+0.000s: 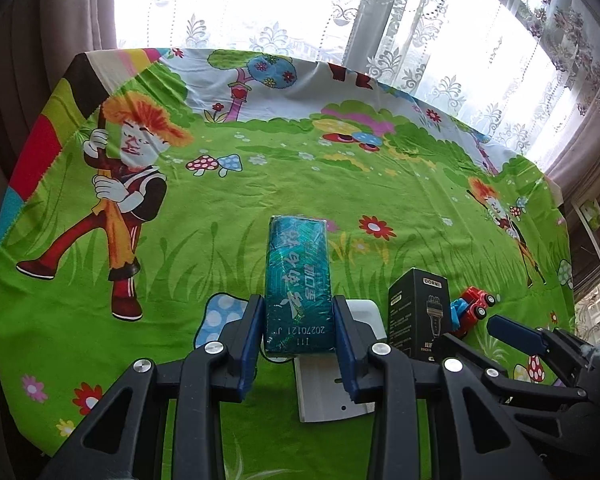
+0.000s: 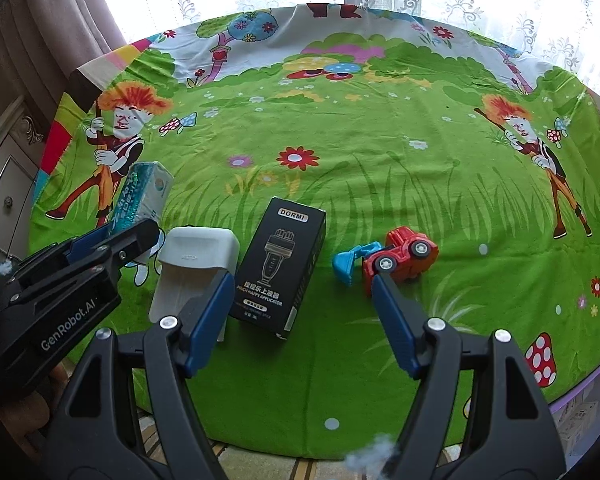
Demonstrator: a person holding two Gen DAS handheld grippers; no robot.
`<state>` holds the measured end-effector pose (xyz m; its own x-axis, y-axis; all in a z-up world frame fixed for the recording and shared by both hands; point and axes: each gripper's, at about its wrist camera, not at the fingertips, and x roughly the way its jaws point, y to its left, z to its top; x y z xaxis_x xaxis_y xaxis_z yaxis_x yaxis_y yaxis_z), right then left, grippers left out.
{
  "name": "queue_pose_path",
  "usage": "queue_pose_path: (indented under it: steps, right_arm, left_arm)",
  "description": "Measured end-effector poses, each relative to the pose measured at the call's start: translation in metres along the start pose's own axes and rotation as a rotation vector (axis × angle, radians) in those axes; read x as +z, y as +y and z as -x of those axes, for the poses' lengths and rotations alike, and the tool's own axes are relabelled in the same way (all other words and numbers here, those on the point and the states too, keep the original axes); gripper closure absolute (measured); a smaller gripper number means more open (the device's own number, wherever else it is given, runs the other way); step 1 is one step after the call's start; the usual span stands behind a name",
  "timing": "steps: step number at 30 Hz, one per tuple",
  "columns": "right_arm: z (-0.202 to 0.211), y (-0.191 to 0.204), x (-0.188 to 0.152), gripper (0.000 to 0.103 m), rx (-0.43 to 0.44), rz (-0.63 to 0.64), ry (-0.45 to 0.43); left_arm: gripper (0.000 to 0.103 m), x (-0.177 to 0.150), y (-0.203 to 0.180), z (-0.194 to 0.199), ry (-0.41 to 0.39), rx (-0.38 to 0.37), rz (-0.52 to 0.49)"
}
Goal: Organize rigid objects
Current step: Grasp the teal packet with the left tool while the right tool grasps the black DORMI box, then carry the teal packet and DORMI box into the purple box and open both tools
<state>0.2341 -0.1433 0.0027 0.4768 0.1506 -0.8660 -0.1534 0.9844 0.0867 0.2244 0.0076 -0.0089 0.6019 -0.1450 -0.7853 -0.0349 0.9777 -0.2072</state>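
- Left gripper (image 1: 296,320) clamps the teal pack (image 1: 298,280), lifted above the white case (image 1: 332,384).
- Right gripper (image 2: 300,312) hangs wide open near the black box (image 2: 280,264).
- Keep the pack level; set it beside the box, clear of the toy (image 2: 396,260).

The left gripper (image 1: 298,322) clamps a teal toothpaste box (image 1: 298,284) above a white case (image 1: 332,384), with a black DORMI box (image 1: 416,312) and red toy truck (image 1: 472,308) to its right on the cartoon tablecloth (image 1: 260,184).

Home: lace curtains (image 1: 440,20), cartoon tablecloth (image 2: 380,160), toy truck (image 2: 400,260).
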Motion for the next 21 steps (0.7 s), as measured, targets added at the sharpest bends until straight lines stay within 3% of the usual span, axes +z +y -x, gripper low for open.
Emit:
queue_pose_path:
  steps: [11, 12, 14, 16, 21]
  right_arm:
    - [-0.021, 0.014, 0.002, 0.030, -0.029, 0.042, 0.024]
    - [-0.023, 0.014, 0.001, 0.032, -0.030, 0.044, 0.032]
    - [-0.026, 0.013, -0.001, 0.049, -0.030, 0.049, 0.043]
    - [-0.026, 0.013, -0.002, 0.059, -0.044, 0.061, 0.047]
    - [-0.019, 0.012, -0.006, 0.060, -0.025, 0.061, 0.030]
  left_arm:
    - [0.068, -0.003, 0.011, 0.003, -0.011, -0.004, 0.051]
    - [0.068, -0.003, 0.011, 0.004, -0.013, -0.006, 0.051]
    - [0.068, -0.004, 0.010, 0.005, -0.013, -0.011, 0.049]
    - [0.068, -0.005, 0.009, 0.006, -0.013, -0.015, 0.048]
    - [0.068, -0.008, 0.005, 0.010, -0.010, -0.028, 0.049]
